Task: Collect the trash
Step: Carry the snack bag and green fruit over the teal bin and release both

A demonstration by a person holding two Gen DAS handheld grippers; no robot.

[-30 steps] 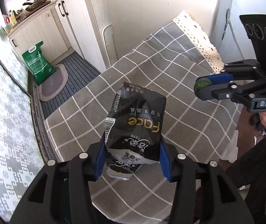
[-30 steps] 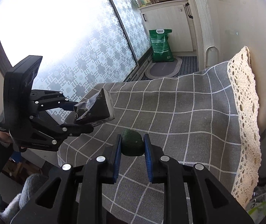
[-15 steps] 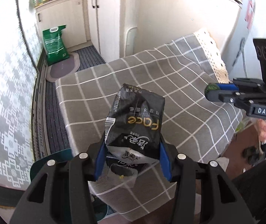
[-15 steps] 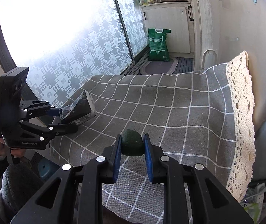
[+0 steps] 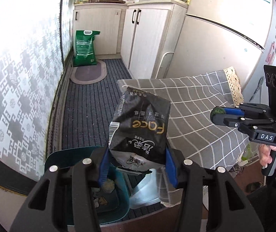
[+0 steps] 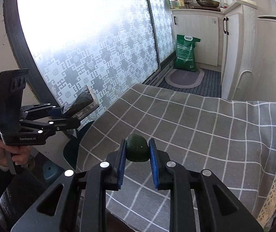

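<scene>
Left gripper clamped on black tissue pack, above teal bin: centre over opening, then release. Right gripper gripping dark green lump; hold clear.

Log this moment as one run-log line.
left gripper: shut on tissue pack, above teal bin | right gripper: shut on green lump, over tablecloth

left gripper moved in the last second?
Yes. The left gripper, shut on the tissue pack, swung left off the checked tablecloth to above the teal bin.
</scene>
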